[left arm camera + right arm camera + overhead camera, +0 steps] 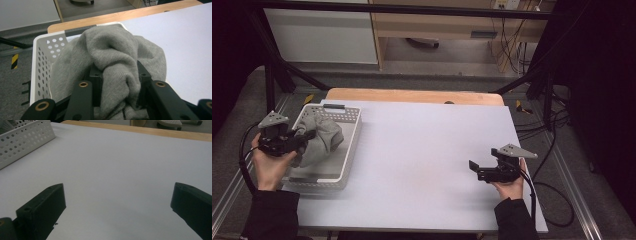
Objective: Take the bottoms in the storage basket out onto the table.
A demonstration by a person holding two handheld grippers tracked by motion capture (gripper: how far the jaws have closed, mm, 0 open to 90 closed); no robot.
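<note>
Our left tongs (304, 136) pinch the cloth (319, 140) in the basket (349, 145), right tongs (474, 169) gaping; lifting may drag the basket.

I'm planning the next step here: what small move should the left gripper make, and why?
Probably lift: the left gripper has its jaws shut on a fold of the grey sweater, which still sits in the white basket; the right gripper waits open.

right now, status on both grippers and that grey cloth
Left gripper shut on grey cloth over white basket. Right gripper open, empty, above table. Nothing in the way.
</note>
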